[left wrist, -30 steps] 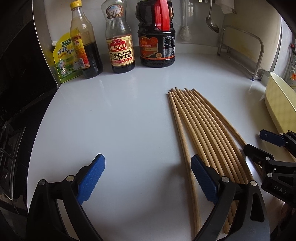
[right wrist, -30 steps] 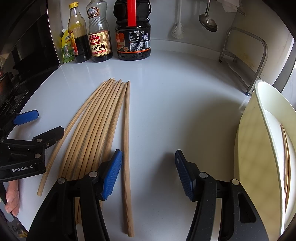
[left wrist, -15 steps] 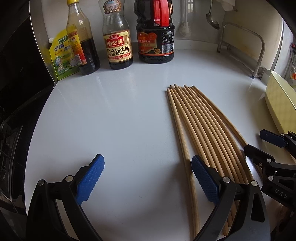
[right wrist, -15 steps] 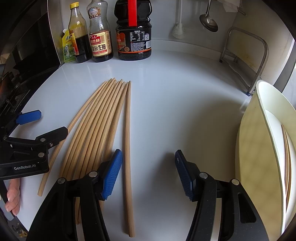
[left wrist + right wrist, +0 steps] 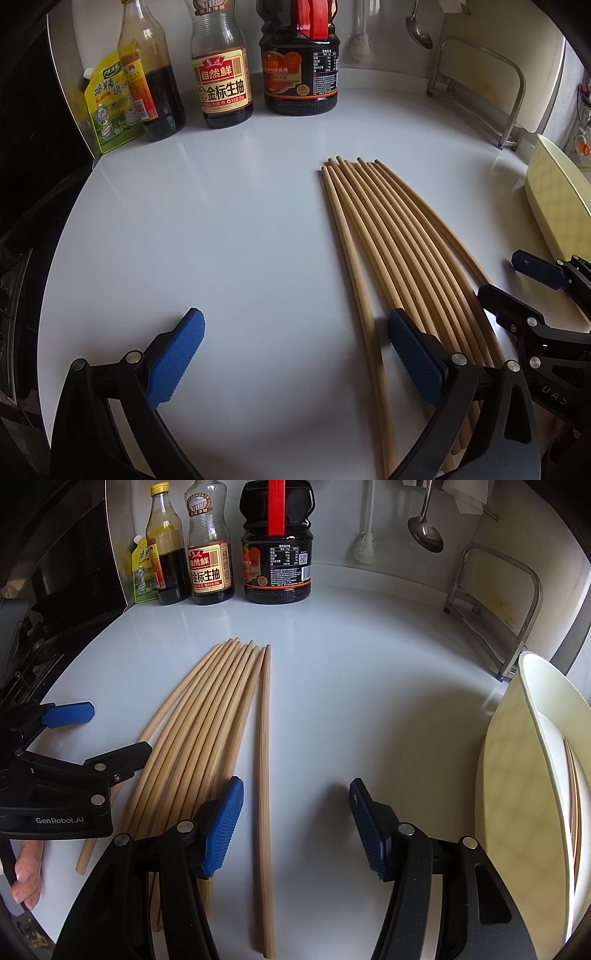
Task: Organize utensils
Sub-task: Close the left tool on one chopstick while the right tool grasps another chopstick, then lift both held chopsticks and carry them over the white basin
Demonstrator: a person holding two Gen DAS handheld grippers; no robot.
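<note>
From the left wrist, the left claw [image 5: 295, 360] is seen released, its blue pads wide apart above bare counter [image 5: 221, 240], nothing grasped; the chopsticks [image 5: 391, 251] are laid in a fan from 12 towards 4 o'clock, the right pad just over the bundle's leftmost sticks, and the right claw [image 5: 517, 280] is glimpsed at 3 o'clock with a yellow container [image 5: 554, 199] beyond it at 2 o'clock. Three sauce bottles [image 5: 221, 74] and a green pouch [image 5: 107, 107] are lined up at 11 to 12 o'clock. From the right wrist, the right claw [image 5: 295, 823] is likewise released, and one single chopstick [image 5: 264, 775] is shown lying between its pads, slightly apart from the rest of the bundle, which lies at 10 to 11 o'clock. Only this view reveals the inside of the container at 3 o'clock, where thin sticks are already stored, and a hanging ladle [image 5: 424, 531] at 1 o'clock. Judged from here, a closing claw could pinch the stick off-centre so that it tilts or slips, or the left pad could catch a neighbouring stick and scatter the fan, since the sticks are thin, smooth and close together
</note>
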